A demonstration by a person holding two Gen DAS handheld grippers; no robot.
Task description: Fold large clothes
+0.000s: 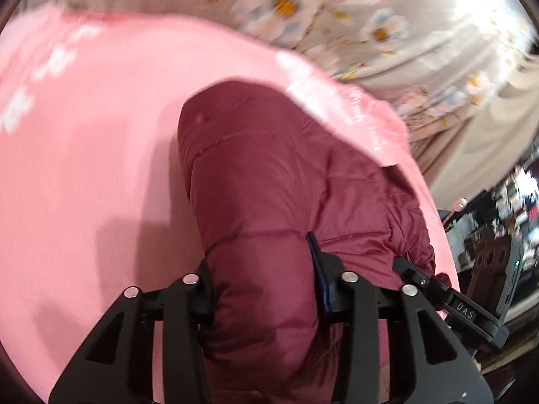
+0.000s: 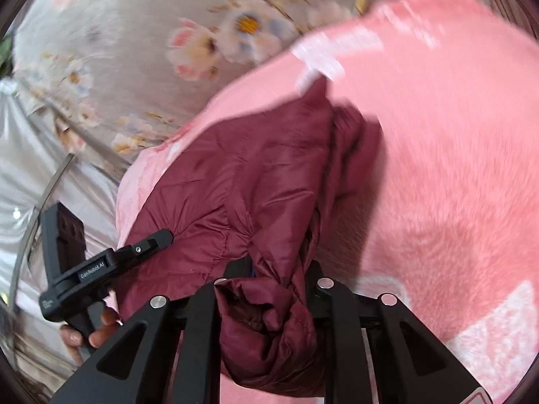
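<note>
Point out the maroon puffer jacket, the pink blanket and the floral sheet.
maroon puffer jacket (image 1: 269, 175): left wrist view, quilted panel above the gripper.
pink blanket (image 2: 438, 134): right wrist view, fuzzy bare stretch right of the jacket.
floral sheet (image 2: 134, 33): right wrist view, grey printed area, upper left.

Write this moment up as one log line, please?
step: folding | item: maroon quilted puffer jacket | surface: pink fleece blanket | left gripper: shut on jacket | right gripper: shut on jacket | image: motion-blurred
</note>
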